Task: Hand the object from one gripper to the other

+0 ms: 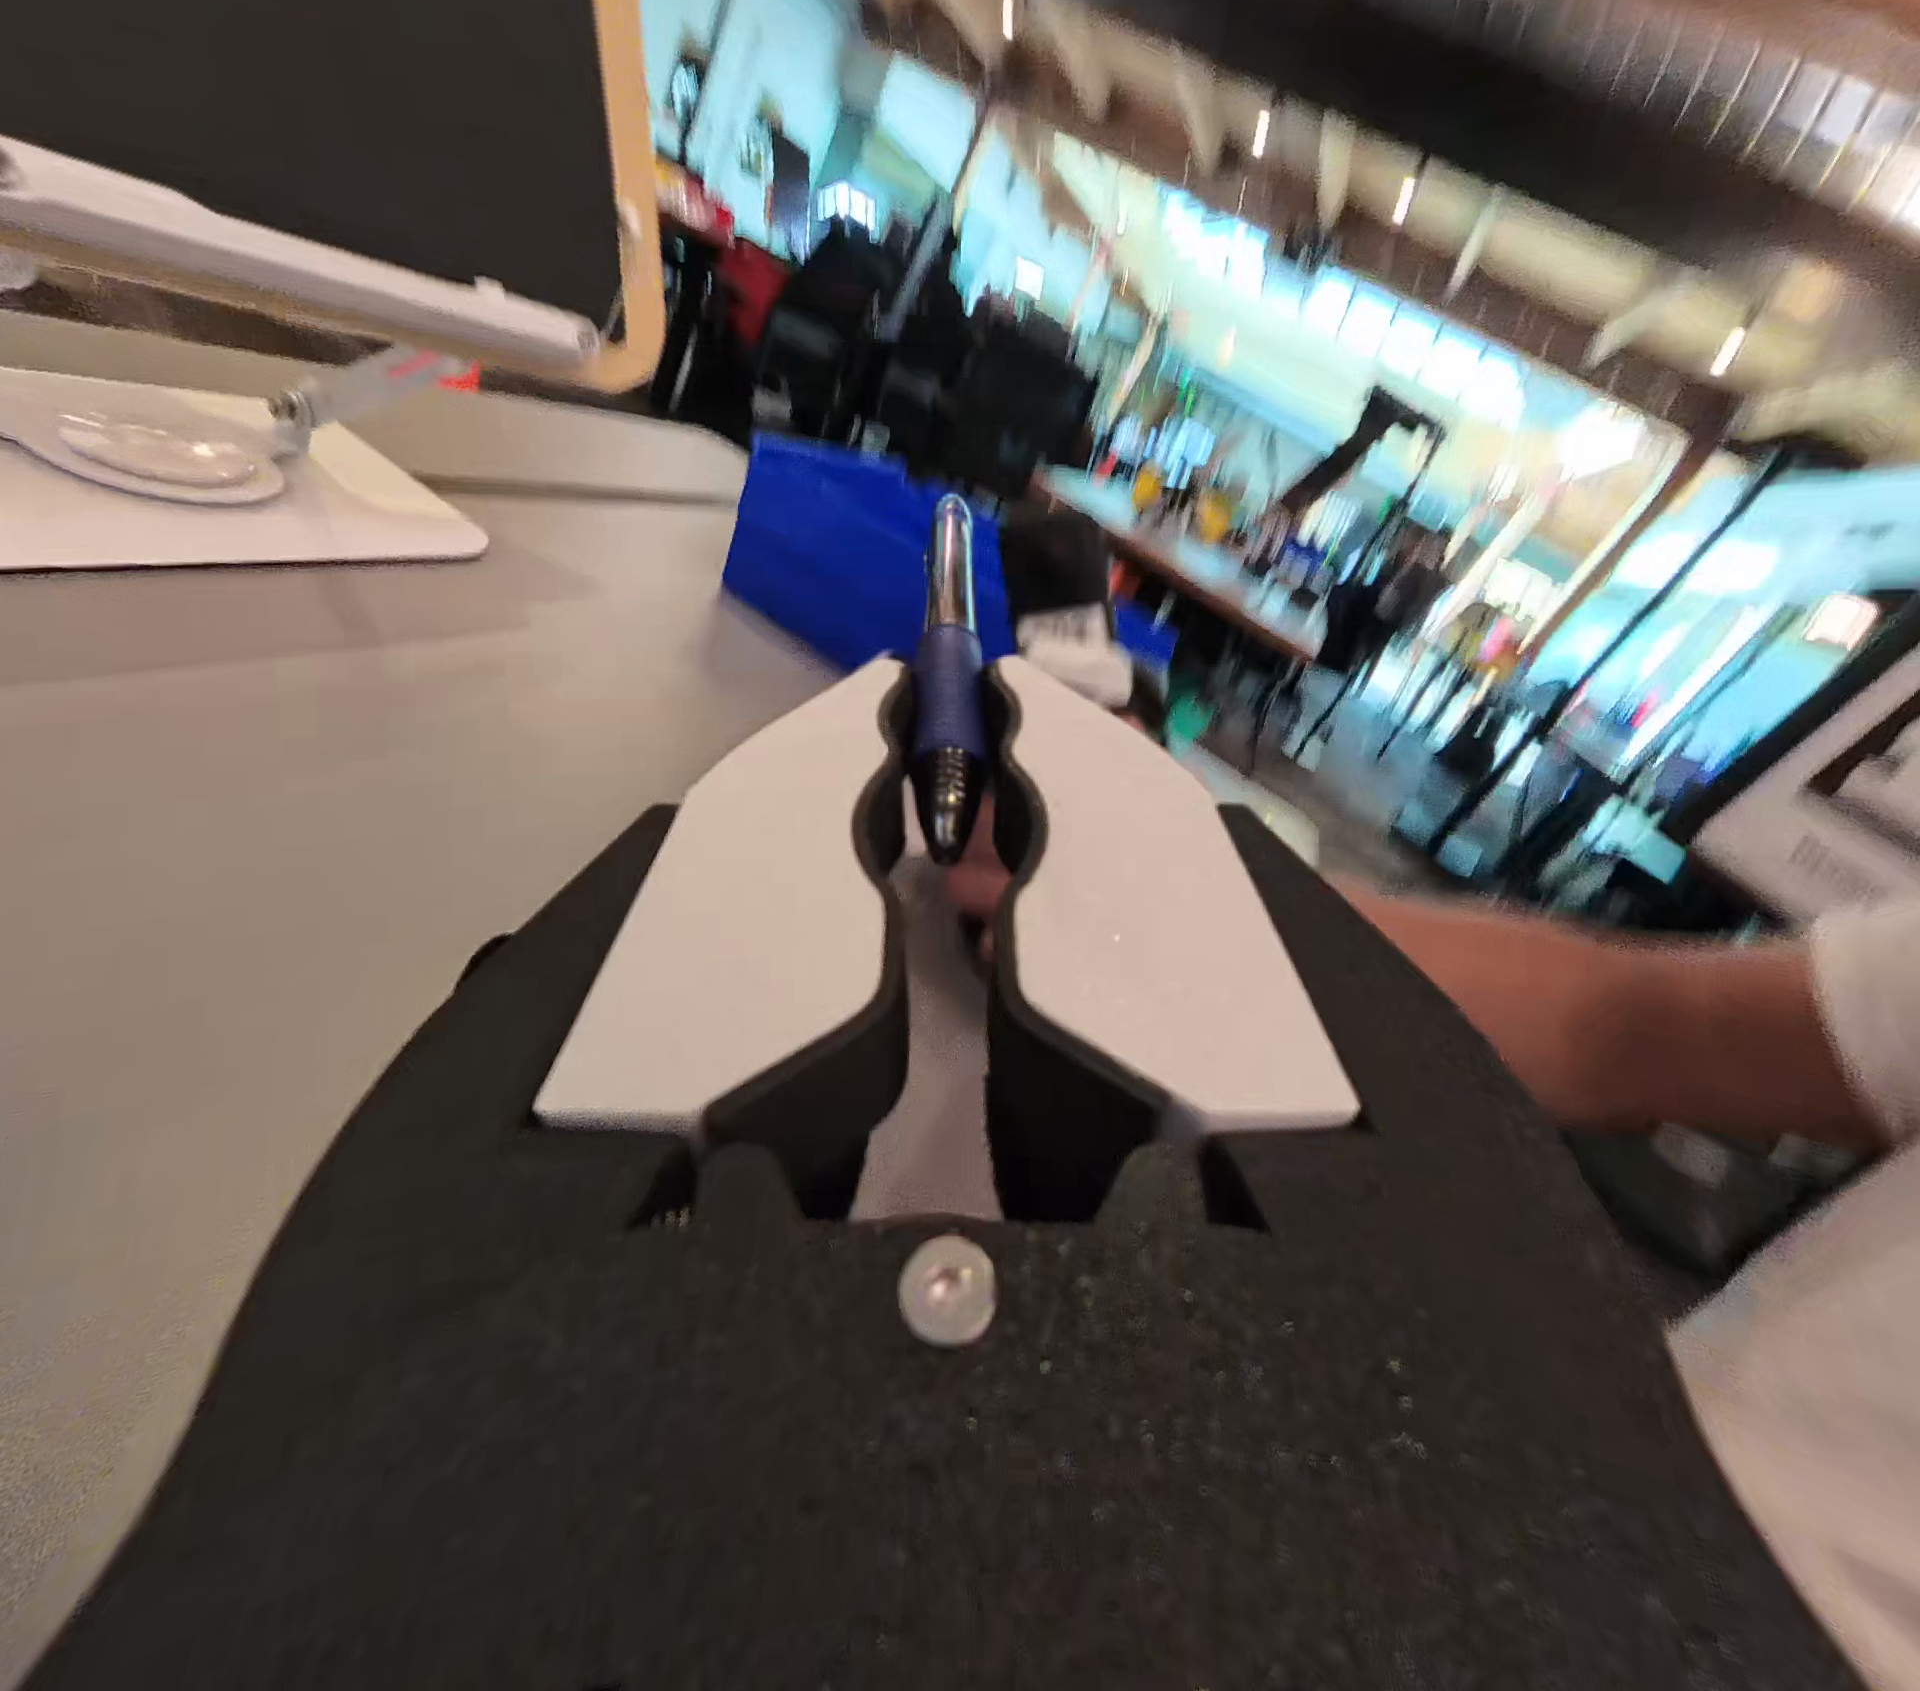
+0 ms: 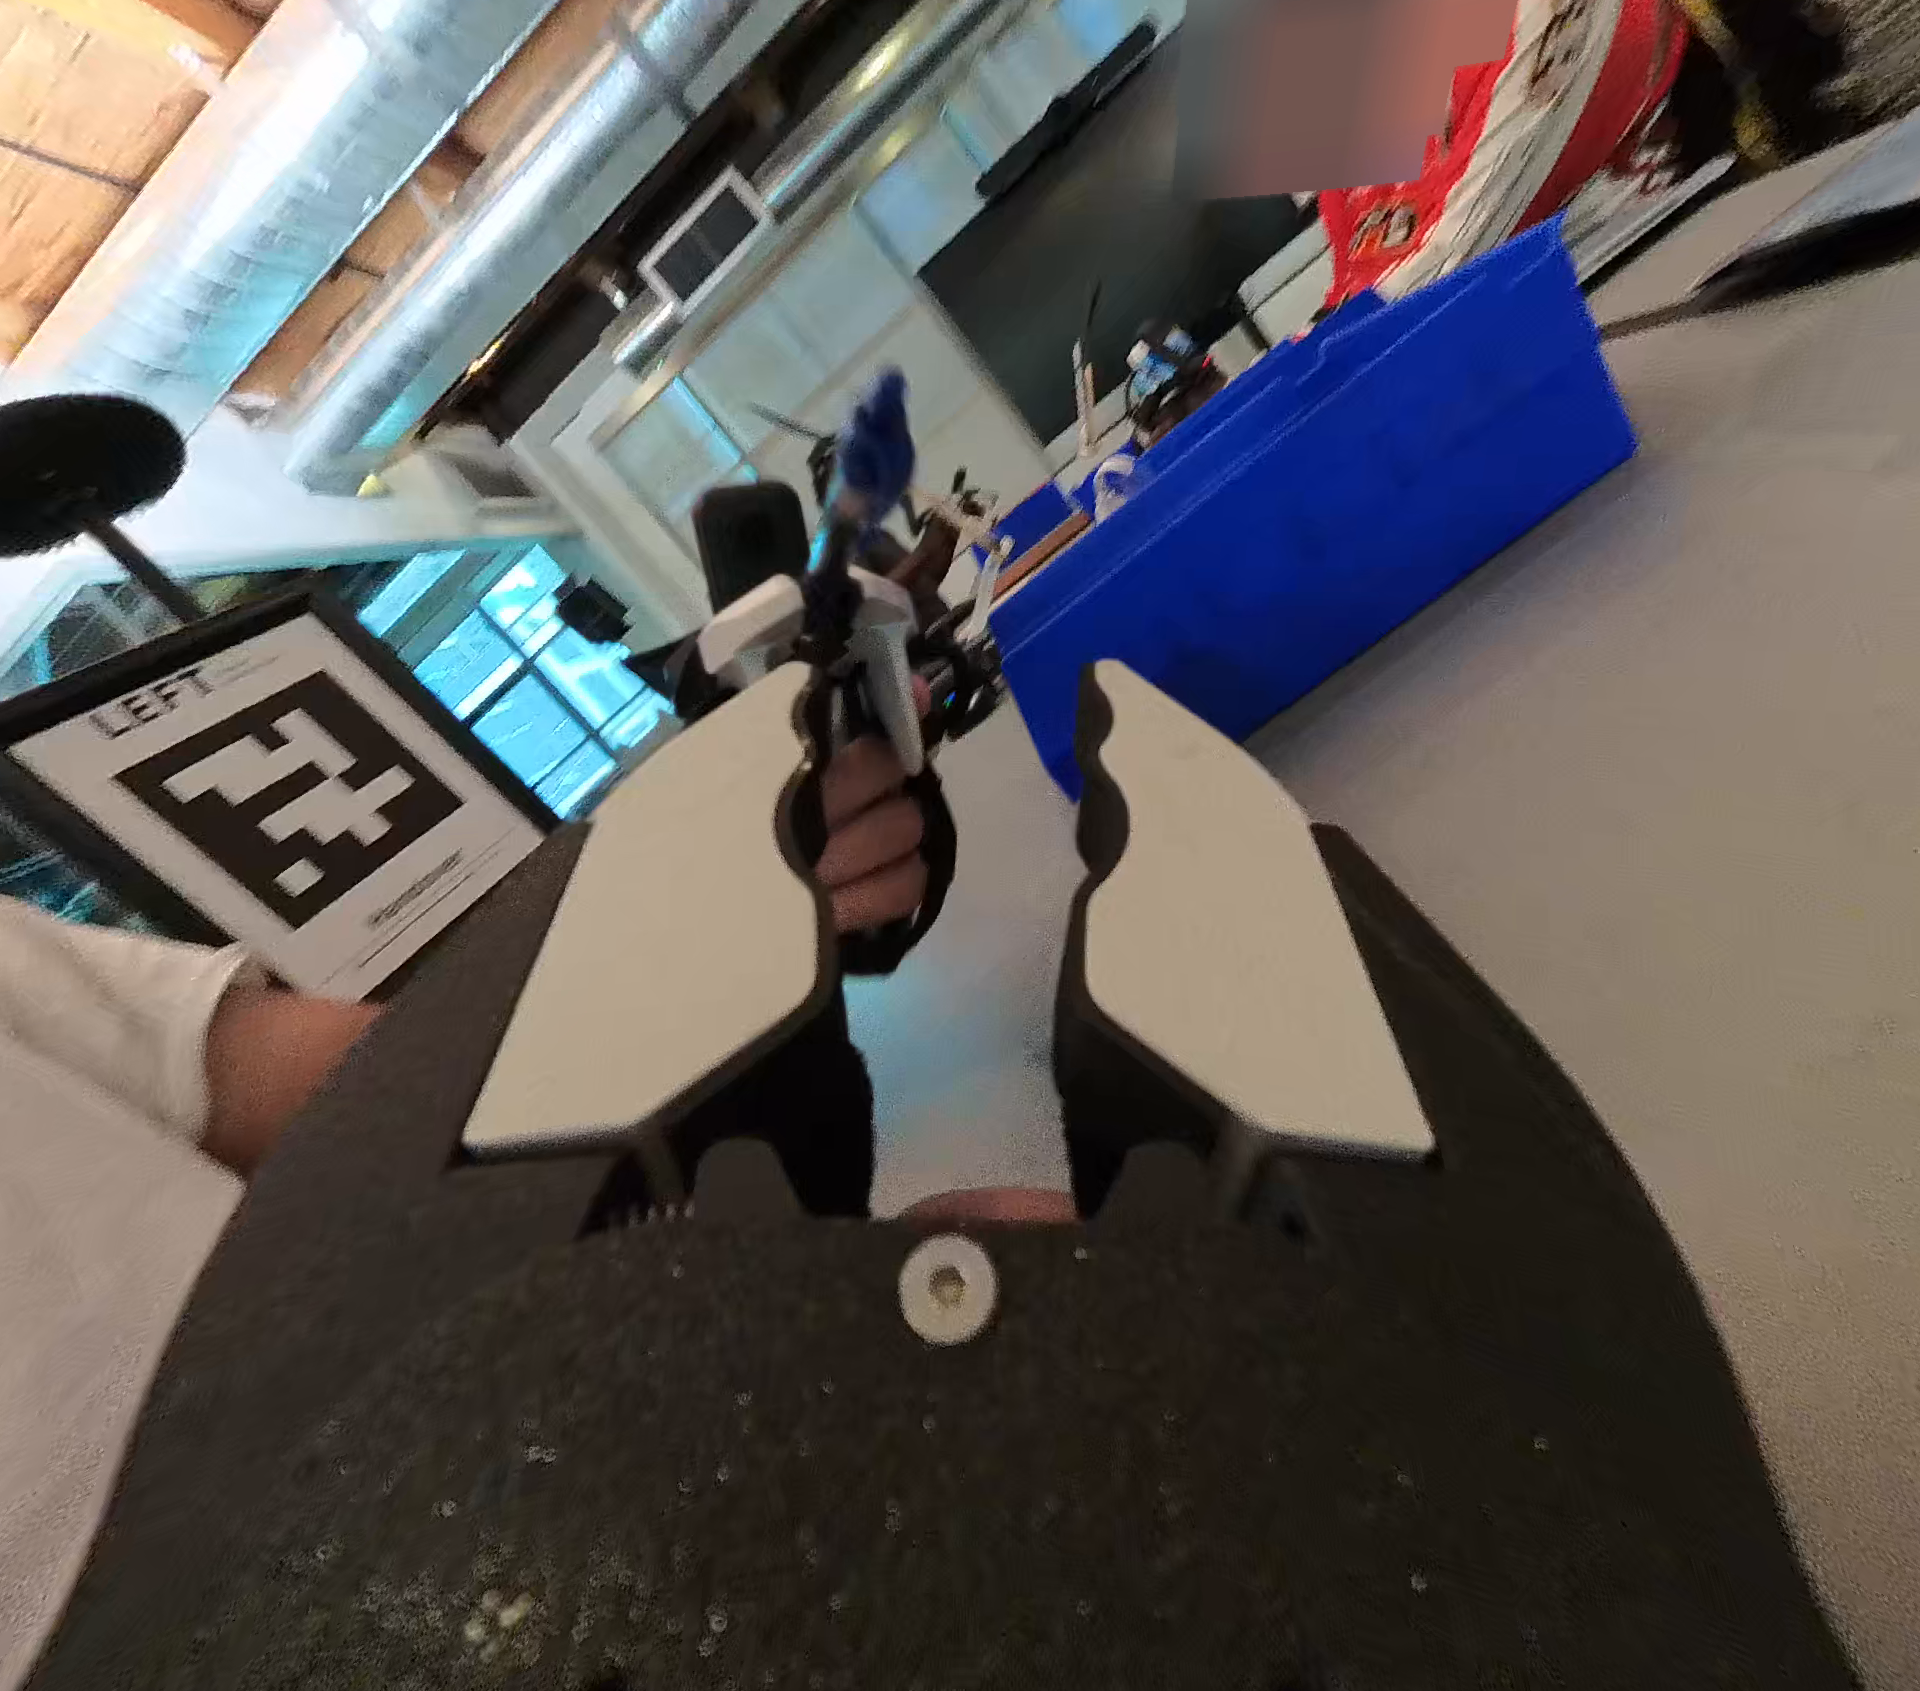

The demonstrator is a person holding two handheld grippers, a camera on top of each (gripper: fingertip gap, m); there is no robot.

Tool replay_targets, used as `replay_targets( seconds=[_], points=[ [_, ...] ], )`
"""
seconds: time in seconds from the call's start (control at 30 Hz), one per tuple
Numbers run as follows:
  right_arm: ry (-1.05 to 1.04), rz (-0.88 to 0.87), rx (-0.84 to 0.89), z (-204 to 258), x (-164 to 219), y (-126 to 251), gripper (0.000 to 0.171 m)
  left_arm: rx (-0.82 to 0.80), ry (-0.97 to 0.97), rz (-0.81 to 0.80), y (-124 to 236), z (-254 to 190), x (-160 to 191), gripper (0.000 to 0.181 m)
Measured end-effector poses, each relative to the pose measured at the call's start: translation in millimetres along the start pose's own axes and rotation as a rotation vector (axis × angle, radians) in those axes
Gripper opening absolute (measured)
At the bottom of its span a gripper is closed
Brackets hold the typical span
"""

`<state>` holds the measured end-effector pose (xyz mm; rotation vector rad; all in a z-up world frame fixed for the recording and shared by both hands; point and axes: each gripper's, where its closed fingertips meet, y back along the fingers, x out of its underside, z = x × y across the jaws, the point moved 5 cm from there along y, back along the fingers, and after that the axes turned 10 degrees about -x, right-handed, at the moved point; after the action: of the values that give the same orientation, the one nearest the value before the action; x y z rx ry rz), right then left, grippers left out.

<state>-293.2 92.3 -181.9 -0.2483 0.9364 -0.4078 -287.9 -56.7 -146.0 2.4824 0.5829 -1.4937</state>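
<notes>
Left claw (image 1: 951,711) is pressed together on a blue pen (image 1: 948,685), pinching its rubber grip near the fingertips, tip pointing back toward the camera, above the grey counter (image 1: 312,810). Right claw (image 2: 940,685) is spread wide and holds nothing, facing the left claw and pen, well apart; a blue bin (image 2: 1351,519) stands beside.

Glossy metal pen (image 1: 948,602) with ribbed rubbery grip; smooth matt table (image 1: 312,758).

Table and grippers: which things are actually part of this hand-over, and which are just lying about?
Part of the job:
pen
left gripper, shut on the pen
right gripper, jaws open

Lying about:
blue bin
white stand
marker card
</notes>
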Motion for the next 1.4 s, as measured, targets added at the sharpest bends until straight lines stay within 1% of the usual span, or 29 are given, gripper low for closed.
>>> replay_targets(
  seconds=[0.07, 0.17, 0.2, 0.23, 0.27, 0.33, 0.37, 0.5, 0.53, 0.6, 0.63, 0.73, 0.83, 0.93, 1.03, 1.13, 1.23, 1.3, 1.4],
  points=[
    [0.037, -0.040, 0.020, 6, 8, -12, 0.051, 0.056, 0.174, -0.104, 0, -4, -2, 0.010],
    [0.104, -0.137, -0.012, 27, 19, -35, 0.048, 0.122, 0.307, -0.150, -8, -13, 9, 0.010],
    [0.117, -0.167, -0.024, 33, 21, -41, 0.044, 0.145, 0.329, -0.153, -11, -16, 13, 0.010],
    [0.116, -0.201, -0.018, 37, 20, -45, 0.034, 0.164, 0.353, -0.146, -15, -19, 17, 0.011],
    [0.103, -0.247, 0.001, 39, 18, -45, 0.031, 0.177, 0.378, -0.136, -18, -20, 21, 0.010],
    [0.056, -0.304, -0.004, 39, 14, -43, 0.031, 0.213, 0.406, -0.119, -24, -25, 26, 0.011],
    [0.037, -0.308, -0.010, 38, 13, -41, 0.031, 0.212, 0.399, -0.101, -26, -26, 30, 0.011],
    [0.032, -0.264, -0.034, 36, 10, -34, 0.019, 0.172, 0.327, -0.077, -31, -29, 35, 0.010],
    [0.025, -0.248, -0.034, 34, 10, -32, 0.016, 0.140, 0.273, -0.062, -32, -28, 36, 0.011],
    [0.033, -0.228, 0.031, 25, 8, -25, 0.010, -0.006, 0.111, 0.001, -32, -18, 37, 0.019],
    [0.050, -0.198, 0.095, 17, 7, -20, 0.010, -0.091, 0.027, 0.027, -30, -11, 36, 0.023],
    [0.173, -0.079, 0.284, 1, -1, -3, 0.010, -0.271, -0.192, 0.059, -21, 6, 32, 0.024],
    [0.350, 0.040, 0.500, -6, -15, 13, 0.011, -0.391, -0.298, 0.100, -16, 17, 31, 0.024],
    [0.585, 0.194, 0.700, -5, -28, 23, 0.010, -0.449, -0.348, 0.134, -15, 22, 33, 0.024],
    [0.813, 0.380, 0.872, -6, -34, 29, 0.010, -0.435, -0.354, 0.144, -17, 18, 34, 0.025],
    [1.009, 0.599, 0.970, -11, -28, 28, 0.010, -0.409, -0.386, 0.148, -20, 9, 36, 0.026],
    [1.156, 0.796, 0.991, -16, -11, 20, 0.010, -0.339, -0.439, 0.136, -23, -4, 37, 0.029],
    [1.285, 0.911, 1.003, -17, 1, 12, 0.010, -0.310, -0.466, 0.142, -26, -10, 39, 0.034],
    [1.482, 1.032, 1.012, -14, 15, 2, 0.010, -0.286, -0.460, 0.165, -29, -13, 44, 0.041]
  ],
)
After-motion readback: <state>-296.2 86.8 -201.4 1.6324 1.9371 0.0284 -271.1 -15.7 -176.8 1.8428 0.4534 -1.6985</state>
